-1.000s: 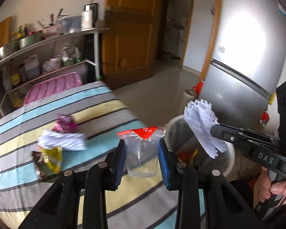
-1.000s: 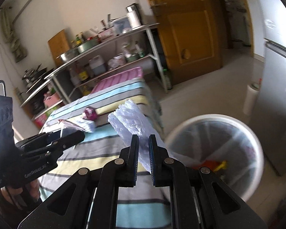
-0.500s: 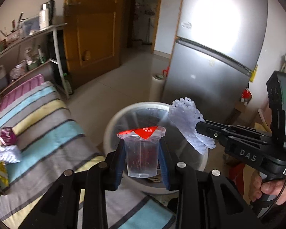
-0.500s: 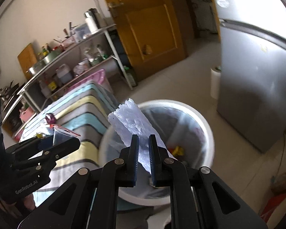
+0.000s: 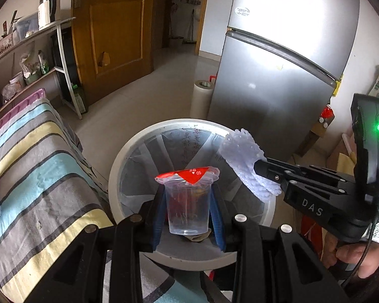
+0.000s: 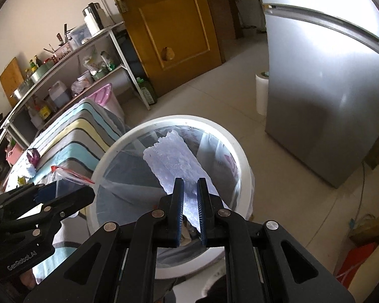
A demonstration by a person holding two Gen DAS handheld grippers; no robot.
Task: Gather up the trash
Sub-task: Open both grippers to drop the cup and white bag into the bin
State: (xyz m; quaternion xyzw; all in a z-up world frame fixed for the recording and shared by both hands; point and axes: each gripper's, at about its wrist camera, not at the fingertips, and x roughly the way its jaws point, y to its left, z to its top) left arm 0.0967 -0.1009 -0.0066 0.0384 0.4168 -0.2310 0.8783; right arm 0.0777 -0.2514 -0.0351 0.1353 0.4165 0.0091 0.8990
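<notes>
Clear cup point(image 5: 188, 199) clamped in left gripper point(image 5: 188, 208) and foam net point(image 6: 175, 162) pinched in right gripper point(image 6: 189, 212) both hang over bin point(image 5: 118, 166); neither dropped yet. More scraps point(image 6: 29, 162) wait on bed point(image 5: 38, 166) beside bin.

The left hand-held gripper point(image 5: 188, 202) is showing black plastic arms with round silver screws and blue pads on its fingers point(image 5: 216, 214). The right hand-held gripper point(image 6: 190, 202) is looking the same. Its side is wearing white letters, "DAS", its black box is glowing with a green light, and a thin black cable is hanging from it.
</notes>
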